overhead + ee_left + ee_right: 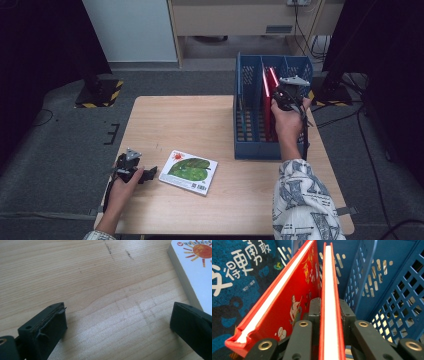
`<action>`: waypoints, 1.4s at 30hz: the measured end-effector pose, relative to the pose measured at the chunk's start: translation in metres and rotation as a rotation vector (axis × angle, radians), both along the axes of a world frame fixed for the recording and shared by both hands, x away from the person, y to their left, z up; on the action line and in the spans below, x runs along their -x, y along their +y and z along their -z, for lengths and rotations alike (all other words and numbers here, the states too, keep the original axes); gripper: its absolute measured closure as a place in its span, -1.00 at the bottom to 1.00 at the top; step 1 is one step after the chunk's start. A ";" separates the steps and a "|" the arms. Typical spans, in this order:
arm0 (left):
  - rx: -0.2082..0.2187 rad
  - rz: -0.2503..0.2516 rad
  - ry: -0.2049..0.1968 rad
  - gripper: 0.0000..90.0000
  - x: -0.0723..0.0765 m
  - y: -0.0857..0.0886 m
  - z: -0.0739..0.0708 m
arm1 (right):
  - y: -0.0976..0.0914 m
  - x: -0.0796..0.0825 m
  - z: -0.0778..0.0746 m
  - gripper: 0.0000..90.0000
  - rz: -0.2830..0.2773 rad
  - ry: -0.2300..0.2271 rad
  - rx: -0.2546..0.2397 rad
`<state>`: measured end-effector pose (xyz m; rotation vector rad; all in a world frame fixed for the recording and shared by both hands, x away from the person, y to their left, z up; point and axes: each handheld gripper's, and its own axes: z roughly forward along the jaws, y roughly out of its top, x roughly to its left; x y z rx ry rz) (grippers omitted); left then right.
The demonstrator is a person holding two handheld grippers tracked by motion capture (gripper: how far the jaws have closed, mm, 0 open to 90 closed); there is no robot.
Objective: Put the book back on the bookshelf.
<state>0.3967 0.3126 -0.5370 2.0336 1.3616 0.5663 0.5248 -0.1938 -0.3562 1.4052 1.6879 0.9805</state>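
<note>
Nearest in the high view, a patterned sleeve (300, 200) leads up to the right gripper (289, 95), which sits over the blue slotted plastic crate (250, 145) at the table's far right, at a thin red hardcover book (273, 80) standing in it. At near left, the left gripper (142, 175) rests on the pale wooden table (200, 120), just left of a flat white picture book with a green leaf (189, 171).

From the left gripper view, the jaws stand wide apart on bare wood, the white book (197, 272) just beyond the right-hand jaw.

From the right gripper view, the jaws clamp the thin red book (331, 302) from both sides; a second red book (287, 302) leans left beside it.
</note>
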 end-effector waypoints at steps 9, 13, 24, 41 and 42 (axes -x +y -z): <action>0.002 0.002 0.000 -1.00 0.000 -0.001 0.000 | -0.001 0.000 0.000 0.77 0.017 -0.005 0.015; 0.002 0.004 0.000 -1.00 0.000 -0.002 0.000 | -0.002 0.000 0.001 0.77 0.026 -0.024 0.004; 0.001 0.006 -0.001 -1.00 0.000 -0.002 0.000 | -0.004 -0.013 -0.001 0.77 0.046 -0.041 -0.019; 0.000 0.007 0.000 -1.00 0.000 -0.004 0.000 | 0.001 -0.026 0.002 0.77 0.045 -0.040 -0.006; 0.000 0.007 0.000 -1.00 0.000 -0.004 0.000 | 0.002 -0.026 0.002 0.77 0.041 -0.039 -0.004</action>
